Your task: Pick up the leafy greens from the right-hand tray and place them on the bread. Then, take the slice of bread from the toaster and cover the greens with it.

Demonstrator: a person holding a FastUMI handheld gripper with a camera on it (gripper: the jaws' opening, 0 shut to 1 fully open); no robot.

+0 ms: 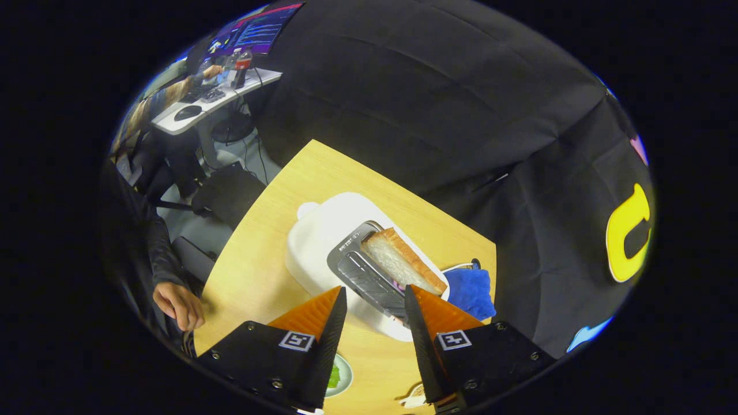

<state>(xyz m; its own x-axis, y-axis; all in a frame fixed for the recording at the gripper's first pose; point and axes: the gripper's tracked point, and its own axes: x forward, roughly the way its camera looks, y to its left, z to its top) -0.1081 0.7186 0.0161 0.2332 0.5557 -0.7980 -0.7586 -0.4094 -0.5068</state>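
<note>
Light wooden desk point(259, 276) in the black-walled booth. We hold the gripper point(375, 300), jaws apart and empty, above the toaster point(323, 230); bread slice point(400, 262) just ahead. Bread-fetching step, we judge: next descend, straddle the slice, close.

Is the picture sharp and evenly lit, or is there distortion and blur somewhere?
In the gripper view, fisheye bending curves the wooden table edges; the bread slice in the white toaster is sharp and well lit; the open gripper hovers before it, fingers empty; the distant desk looks softer, and the screen glows brightly.
</note>
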